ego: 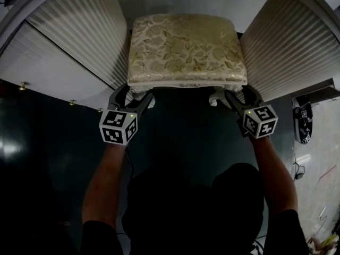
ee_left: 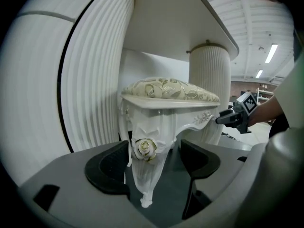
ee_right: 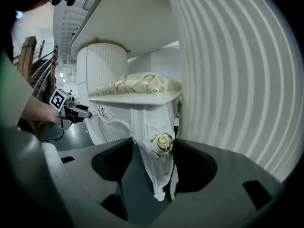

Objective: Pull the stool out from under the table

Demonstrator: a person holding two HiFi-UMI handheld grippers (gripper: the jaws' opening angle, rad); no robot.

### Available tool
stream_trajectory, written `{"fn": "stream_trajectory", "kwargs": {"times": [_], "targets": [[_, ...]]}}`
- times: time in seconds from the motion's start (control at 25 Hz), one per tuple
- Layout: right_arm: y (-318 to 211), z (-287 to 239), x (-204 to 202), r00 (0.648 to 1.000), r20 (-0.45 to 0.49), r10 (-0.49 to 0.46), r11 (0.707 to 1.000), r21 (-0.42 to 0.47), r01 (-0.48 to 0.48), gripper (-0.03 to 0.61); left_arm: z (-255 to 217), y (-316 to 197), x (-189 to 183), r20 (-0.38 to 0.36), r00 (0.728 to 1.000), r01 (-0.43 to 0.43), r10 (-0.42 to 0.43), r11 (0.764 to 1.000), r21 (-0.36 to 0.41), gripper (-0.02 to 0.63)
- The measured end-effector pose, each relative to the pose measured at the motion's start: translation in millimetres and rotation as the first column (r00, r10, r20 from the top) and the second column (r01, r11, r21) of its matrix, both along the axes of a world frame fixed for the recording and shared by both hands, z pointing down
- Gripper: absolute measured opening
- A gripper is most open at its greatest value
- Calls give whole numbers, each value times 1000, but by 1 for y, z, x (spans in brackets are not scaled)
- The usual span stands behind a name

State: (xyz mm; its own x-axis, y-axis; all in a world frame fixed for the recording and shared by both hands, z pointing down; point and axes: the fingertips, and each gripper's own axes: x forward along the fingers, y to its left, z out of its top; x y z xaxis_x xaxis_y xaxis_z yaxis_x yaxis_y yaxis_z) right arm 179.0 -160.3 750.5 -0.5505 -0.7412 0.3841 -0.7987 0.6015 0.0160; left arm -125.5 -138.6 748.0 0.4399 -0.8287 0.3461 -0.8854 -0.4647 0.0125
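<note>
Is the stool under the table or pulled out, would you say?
Under: the table overhangs the stool in both gripper views.

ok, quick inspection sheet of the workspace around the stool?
Surface: dark glossy floor.
Job's things: cushioned stool tucked between the table's fluted pedestals, under its top.
Clutter: marker-tagged device on the pale floor, right.
Grippers: left tool open, front left leg between its jaws, gap on one side; right tool straddles front right leg, pressing unclear.
Cables: thin cable on the floor, right.
Surroundings: hall with ceiling strip lights.
</note>
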Motion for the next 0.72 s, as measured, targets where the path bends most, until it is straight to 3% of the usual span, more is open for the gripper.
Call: {"fn": "stream_trajectory", "kwargs": {"times": [0.36,0.72], "targets": [[2,1,1,1000,-9,5,1000,0,-5,224,-2,-3,-1,-63,997,49,-50,999,-19,314],[5,-1,3,1000,11,-20,997,-70,20,224,-4,-1,-3,-74,996,53,-58,996,-74,300]]}}
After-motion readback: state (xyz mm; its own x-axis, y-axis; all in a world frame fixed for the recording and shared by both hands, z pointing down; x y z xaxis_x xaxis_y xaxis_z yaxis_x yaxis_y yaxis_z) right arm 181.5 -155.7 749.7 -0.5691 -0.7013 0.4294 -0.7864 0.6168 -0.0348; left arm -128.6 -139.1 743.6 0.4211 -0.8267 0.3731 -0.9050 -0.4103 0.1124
